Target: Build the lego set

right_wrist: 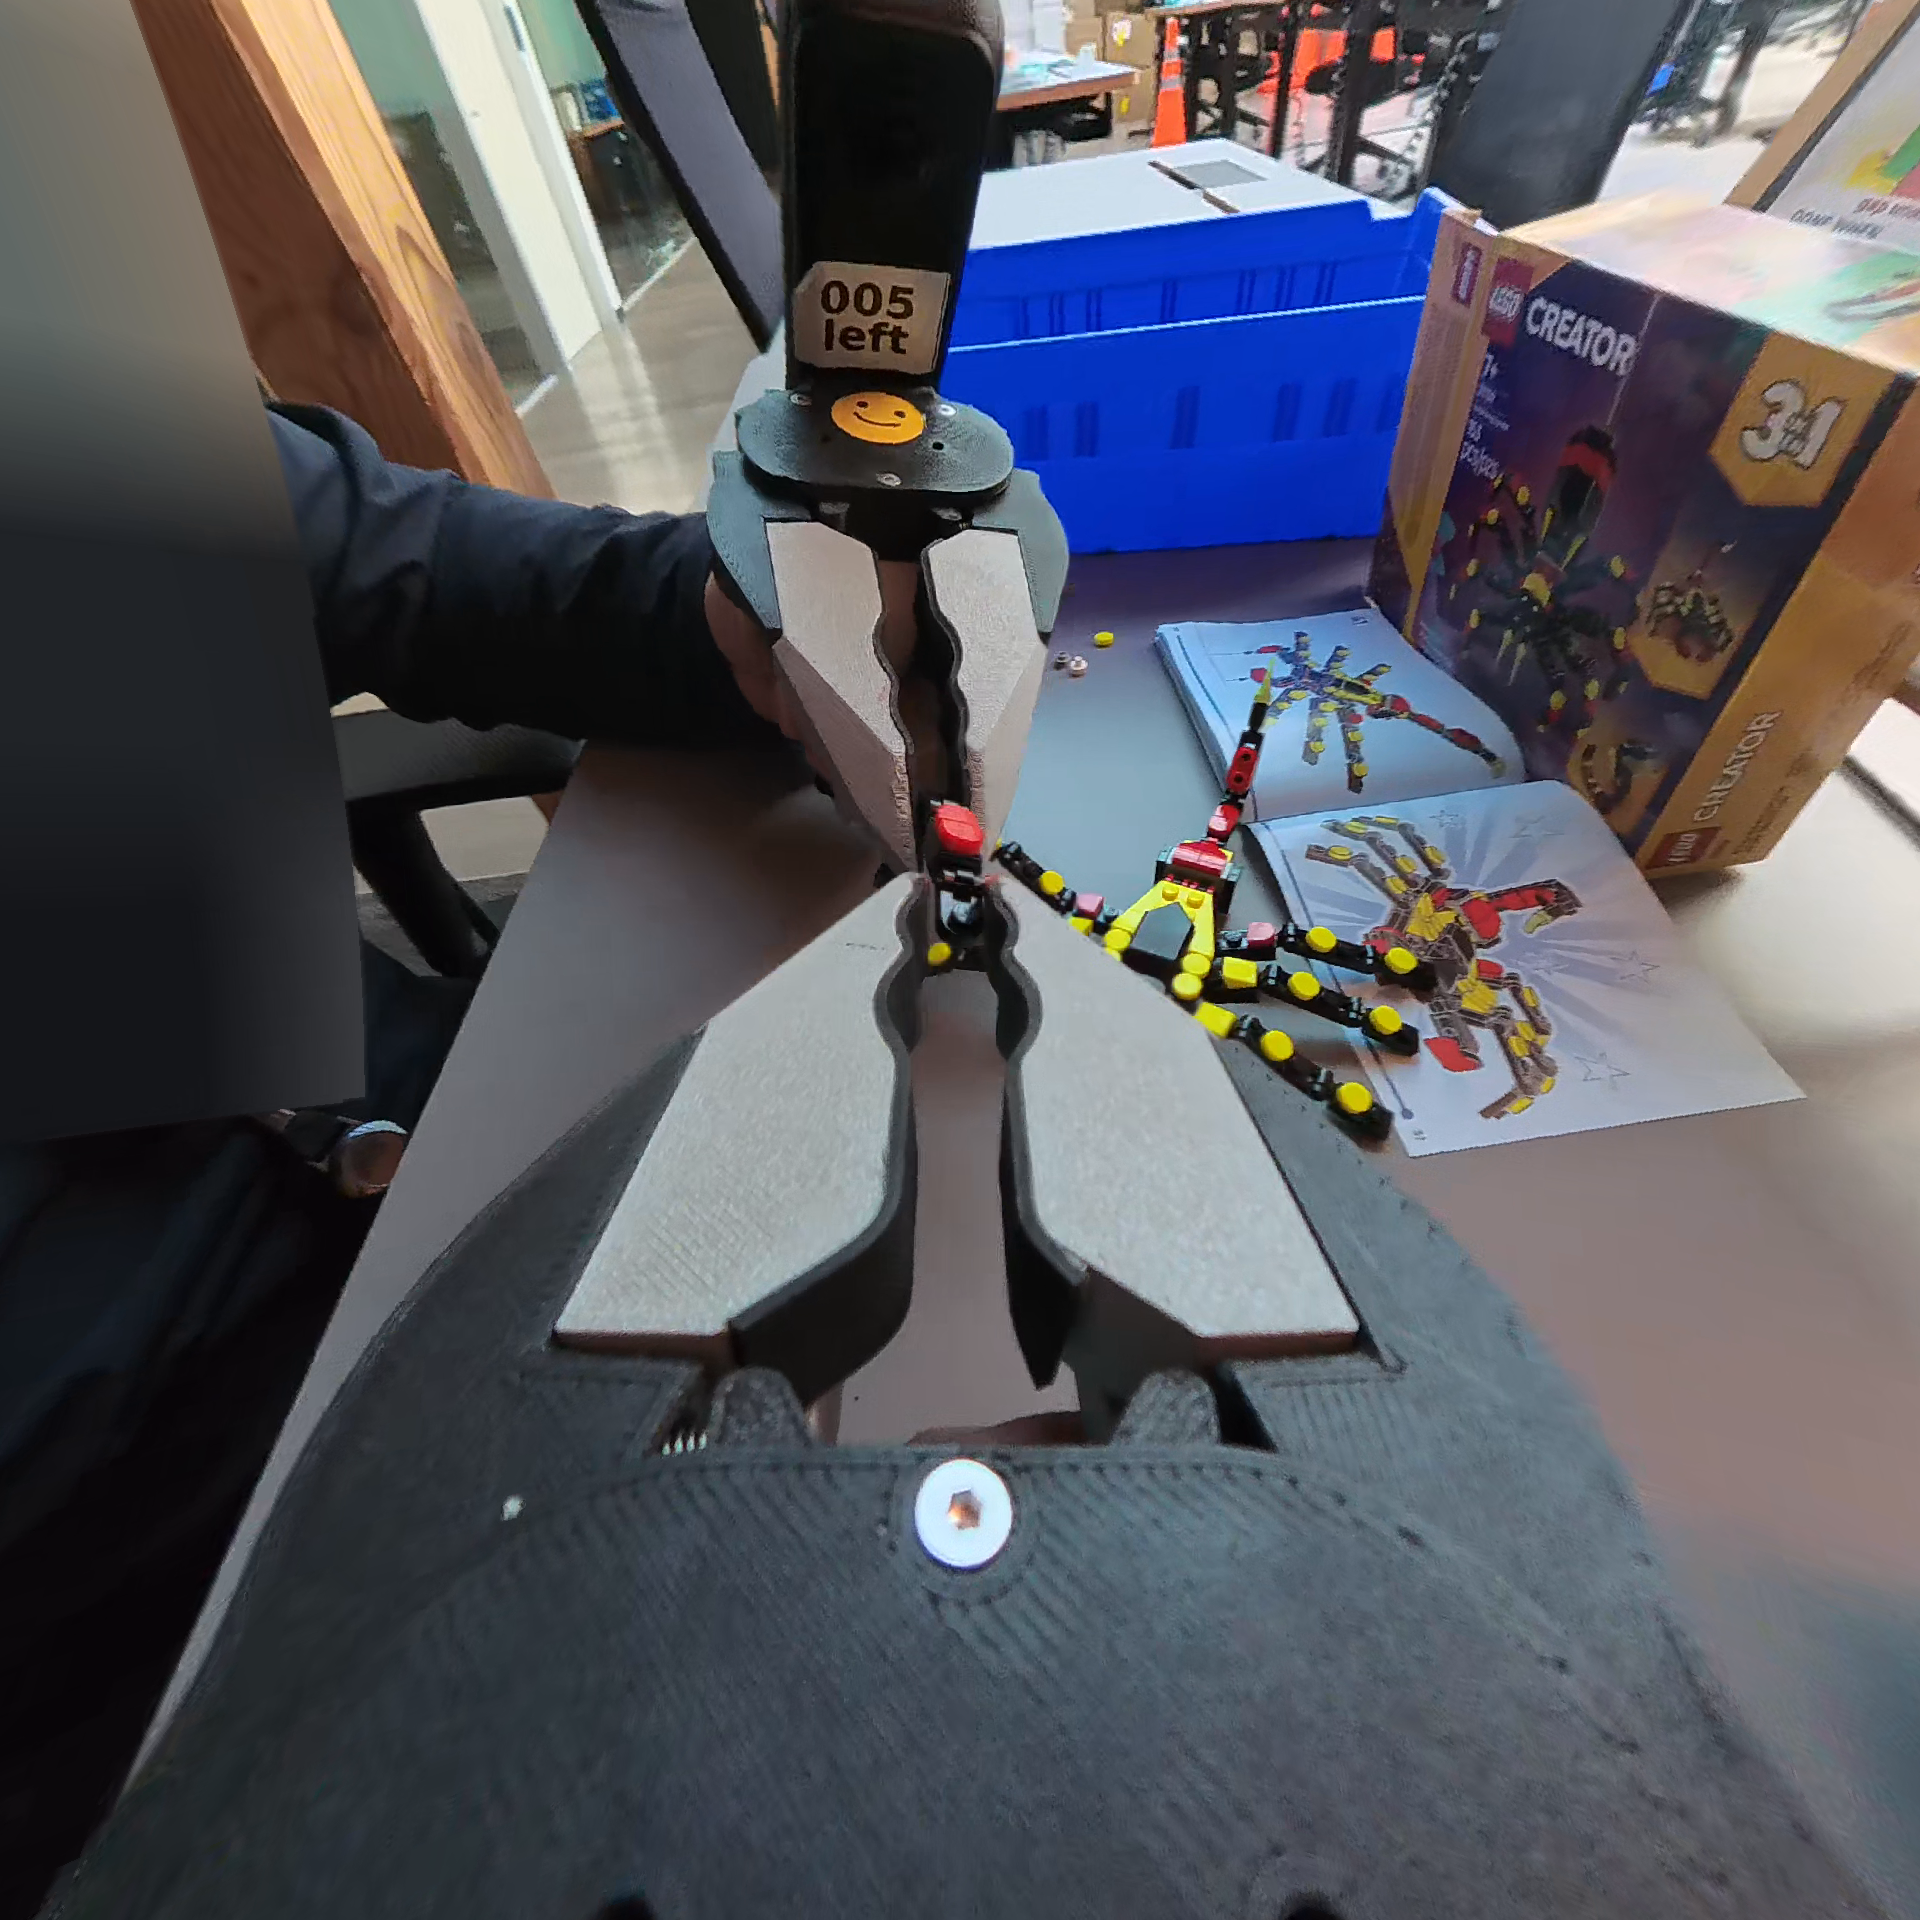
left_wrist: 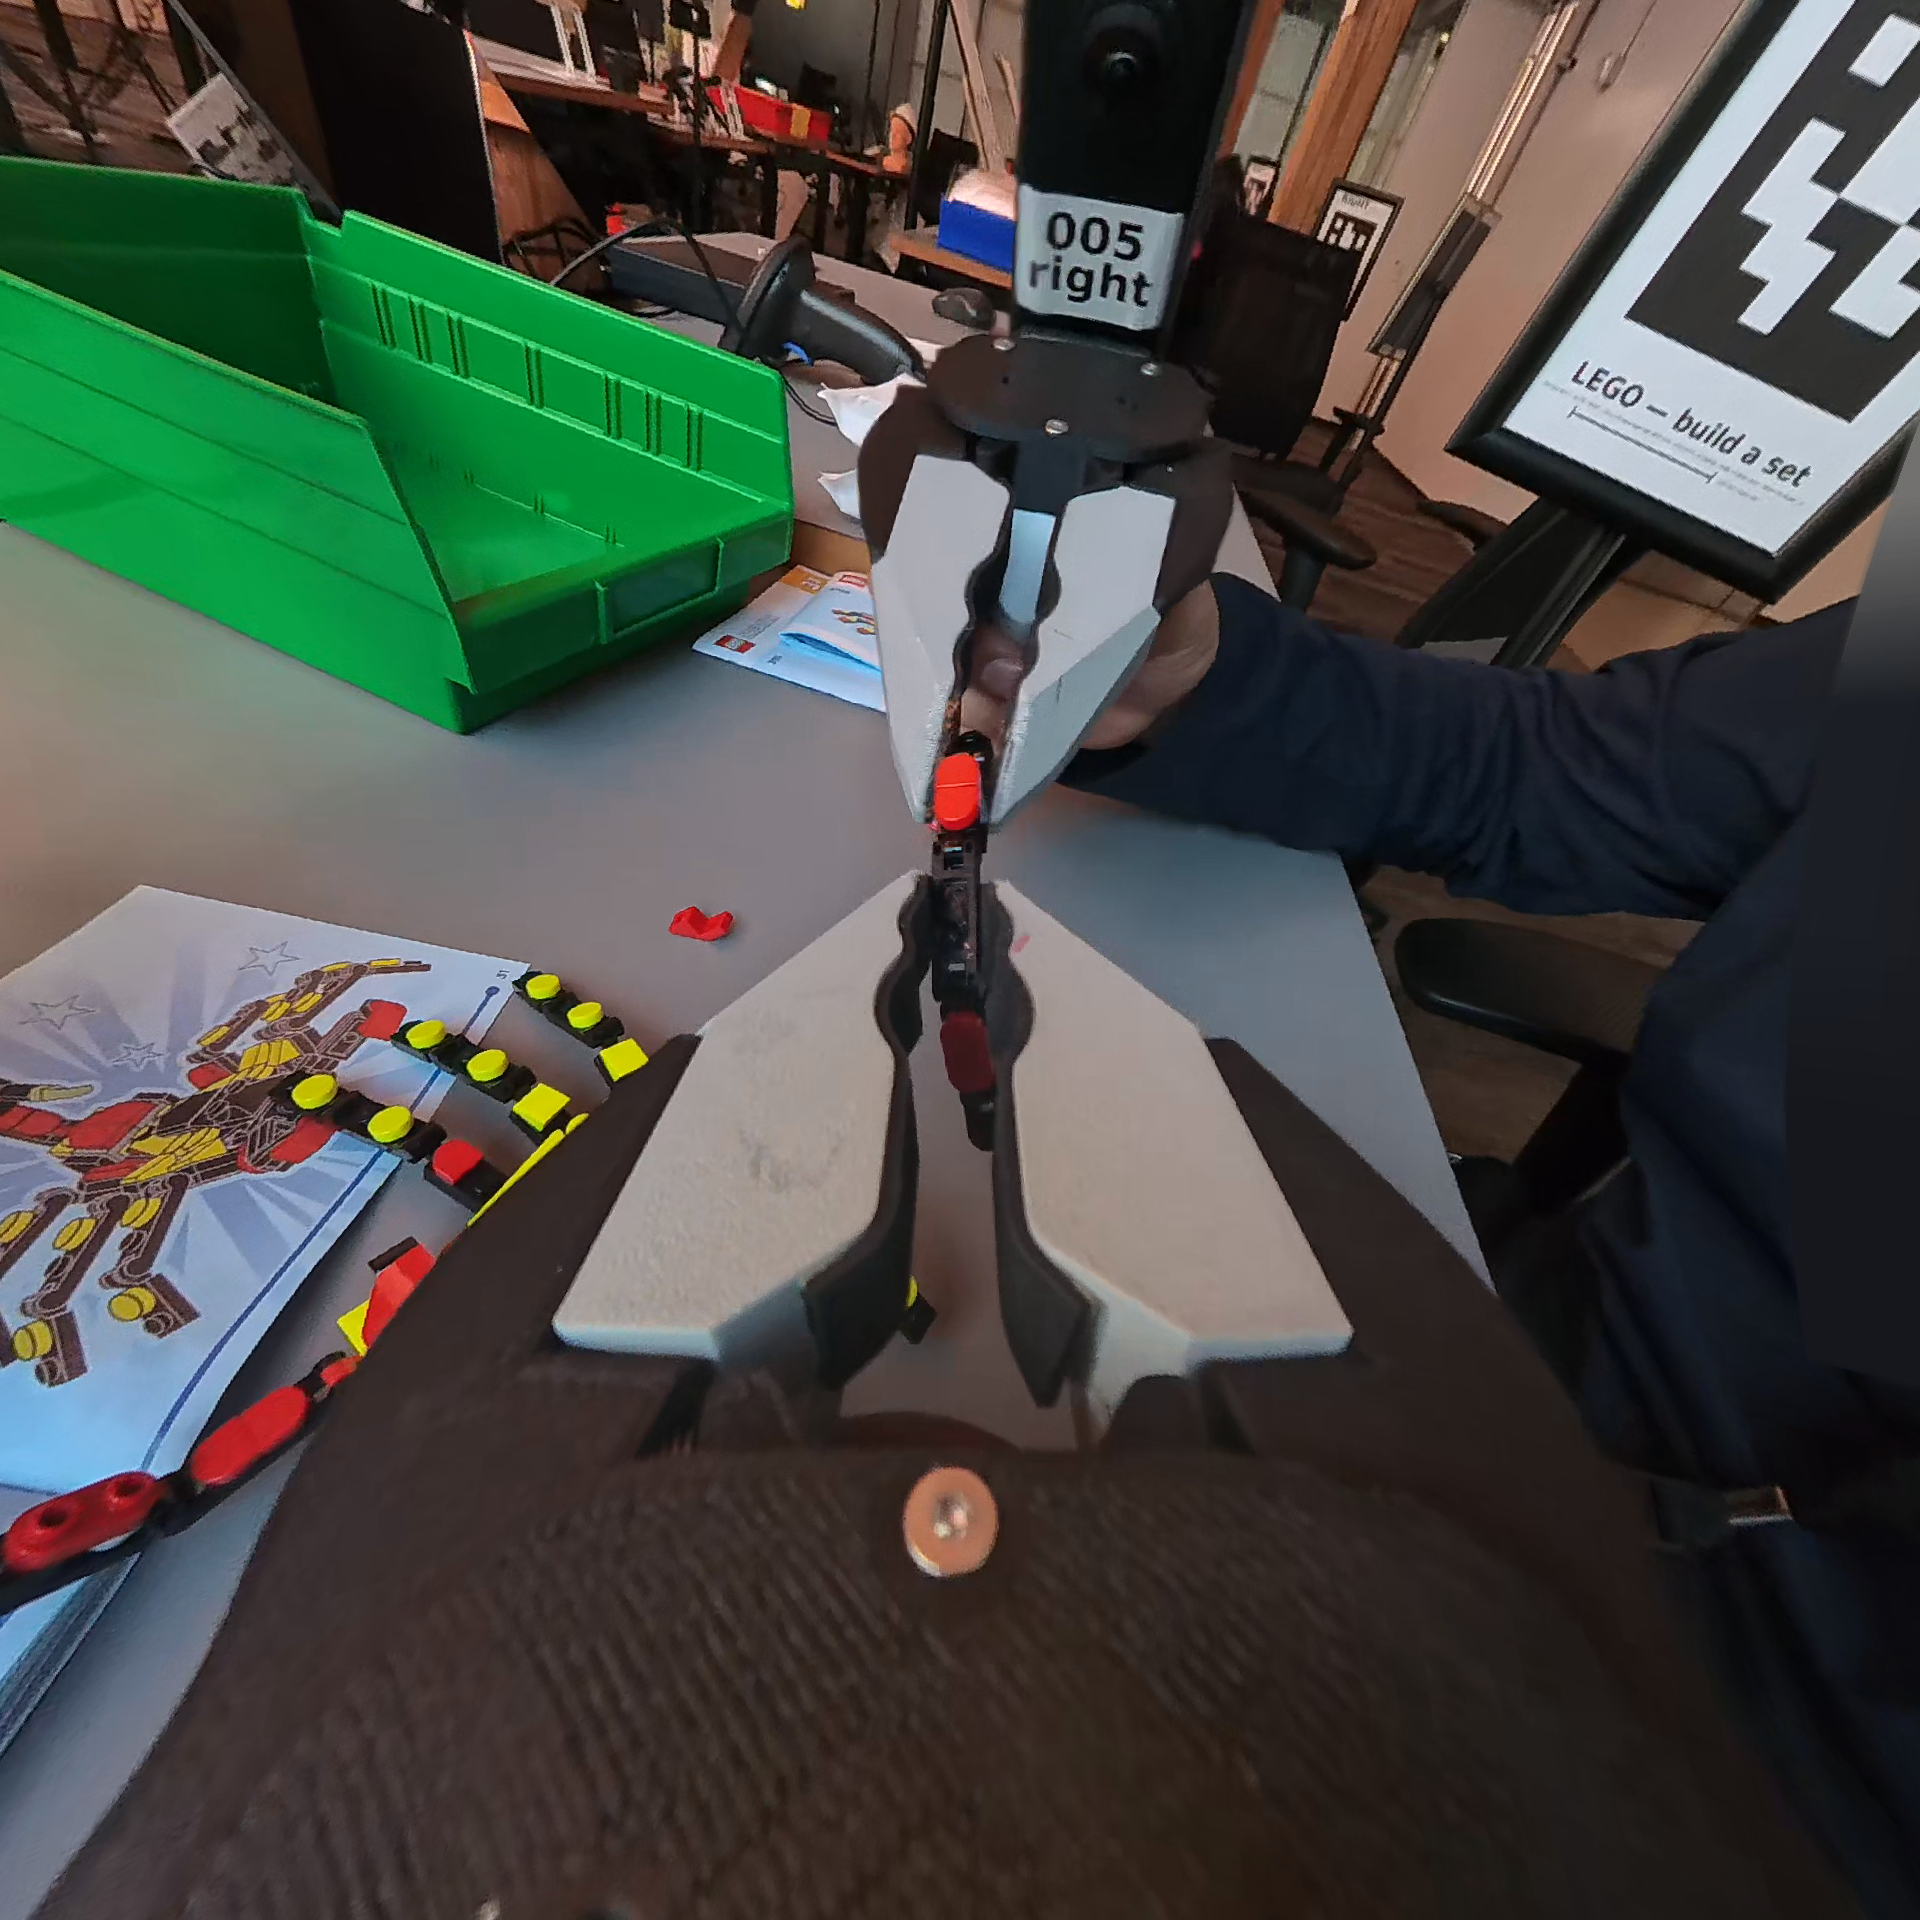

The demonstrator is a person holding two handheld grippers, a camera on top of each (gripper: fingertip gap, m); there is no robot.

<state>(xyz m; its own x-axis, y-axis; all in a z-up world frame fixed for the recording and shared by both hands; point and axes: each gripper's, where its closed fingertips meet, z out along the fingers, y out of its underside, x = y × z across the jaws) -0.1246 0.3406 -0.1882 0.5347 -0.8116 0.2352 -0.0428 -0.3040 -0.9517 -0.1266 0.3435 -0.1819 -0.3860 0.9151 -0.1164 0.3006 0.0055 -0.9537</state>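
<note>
Both grippers clamped on one leg segment (left_wrist: 956, 966)

Green bin (left_wrist: 416, 416) glossy plastic; table (left_wrist: 416, 790) smooth matt grey; booklet (right_wrist: 1507, 956) paper; box (right_wrist: 1662, 520) cardboard.

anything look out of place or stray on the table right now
A small red piece lies alone on the grey table, apart from the partly built model on the instruction booklet. A few tiny round pieces sit loose near the blue bin. Nothing looks damaged.
</note>
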